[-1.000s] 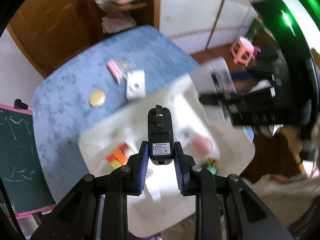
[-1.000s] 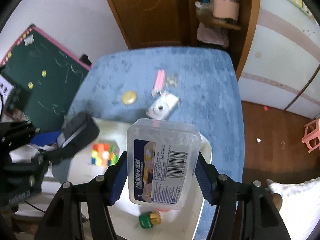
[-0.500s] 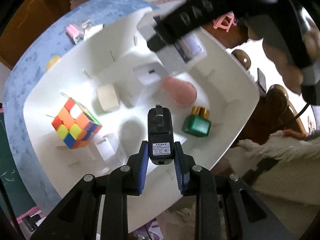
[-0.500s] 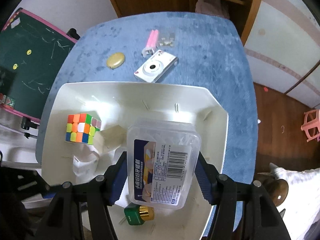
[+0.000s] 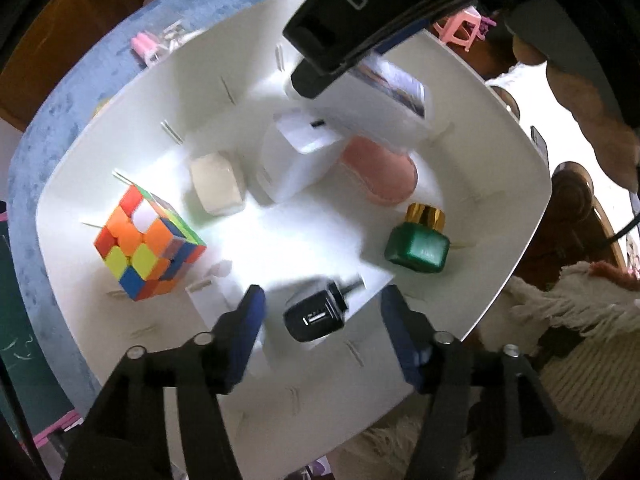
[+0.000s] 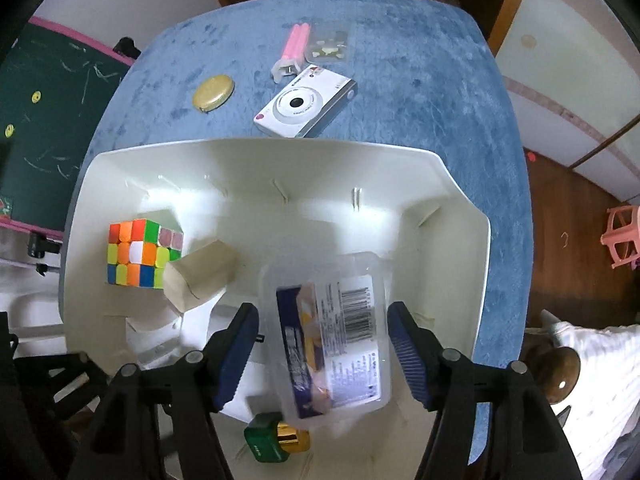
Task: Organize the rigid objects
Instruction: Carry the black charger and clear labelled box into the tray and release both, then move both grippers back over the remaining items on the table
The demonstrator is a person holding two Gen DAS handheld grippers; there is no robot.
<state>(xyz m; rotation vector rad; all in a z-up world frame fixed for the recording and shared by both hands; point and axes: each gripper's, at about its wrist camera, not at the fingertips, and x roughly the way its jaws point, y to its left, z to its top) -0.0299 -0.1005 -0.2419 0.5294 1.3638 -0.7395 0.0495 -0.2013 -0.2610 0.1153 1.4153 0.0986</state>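
Observation:
My left gripper [image 5: 322, 312] is open above the white bin [image 5: 500, 128]; the black charger [image 5: 316, 314] lies loose between its fingers, on the bin floor. My right gripper [image 6: 322, 332] is open too, and the clear plastic box [image 6: 332, 332] with a barcode label sits tilted between its fingers, free of the pads. The box also shows in the left wrist view [image 5: 400, 96], under the right gripper's finger. In the bin lie a Rubik's cube [image 5: 146, 244], a beige block [image 5: 216, 188], a white adapter [image 5: 296, 156], a pink object [image 5: 384, 176] and a green bottle [image 5: 420, 244].
The bin stands on a blue table [image 6: 440, 92]. Beyond it on the table lie a white camera [image 6: 306, 102], a gold disc [image 6: 213, 92], pink tubes [image 6: 294, 50] and a small clear packet [image 6: 330, 46]. A chalkboard [image 6: 44, 104] stands to the left.
Both grippers have opened. The left one let go of the black charger and the right one let go of the clear box; both now rest in the bin.

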